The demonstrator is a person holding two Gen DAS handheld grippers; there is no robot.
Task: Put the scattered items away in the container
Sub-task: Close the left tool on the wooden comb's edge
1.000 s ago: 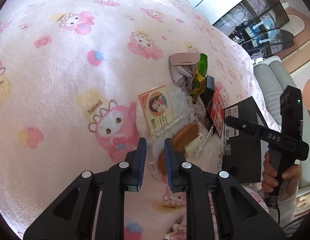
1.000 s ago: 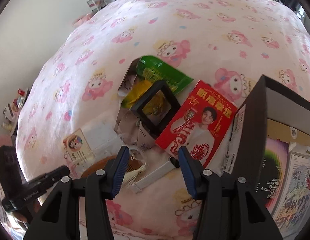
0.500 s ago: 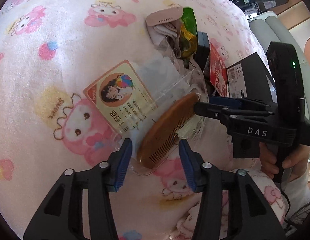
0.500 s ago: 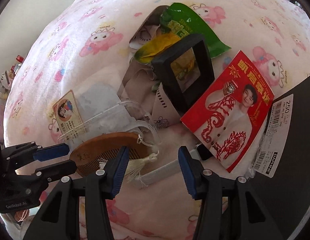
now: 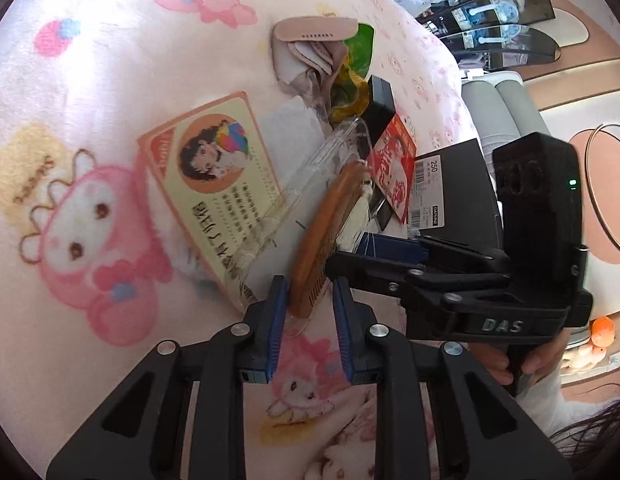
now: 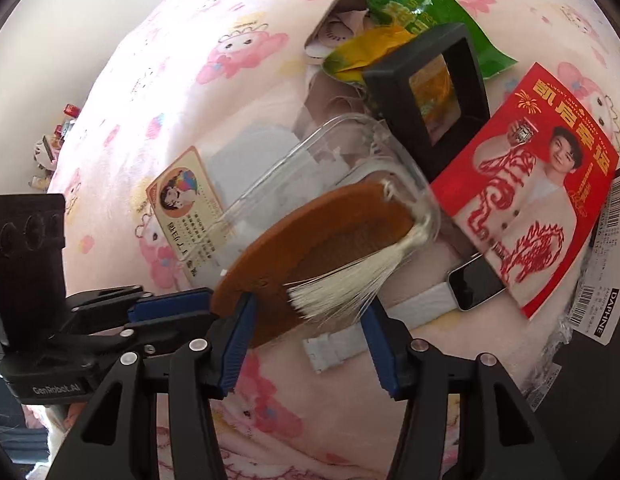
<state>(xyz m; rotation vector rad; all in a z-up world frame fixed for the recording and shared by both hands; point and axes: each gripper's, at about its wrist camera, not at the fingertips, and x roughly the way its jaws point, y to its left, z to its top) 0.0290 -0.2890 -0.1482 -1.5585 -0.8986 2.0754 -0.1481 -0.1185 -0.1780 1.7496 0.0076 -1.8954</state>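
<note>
The left tongs [image 5: 309,304] pinch the wooden comb [image 5: 325,232] at its near end, lifting it tilted over the bed [image 5: 90,60]; the right tongs [image 6: 306,344] hang open under its tassel [image 6: 342,280].

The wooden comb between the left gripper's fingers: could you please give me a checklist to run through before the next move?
1. Left gripper shut on the wooden comb: ok, the comb stands tilted off the blanket.
2. Clear case separate from the comb: cannot tell.
3. Right gripper clear of the comb: not ok, its open fingers straddle the tassel.
4. Black box within view: ok, just right of the pile.
5. Box opening free: cannot tell, only its labelled side shows.
</note>
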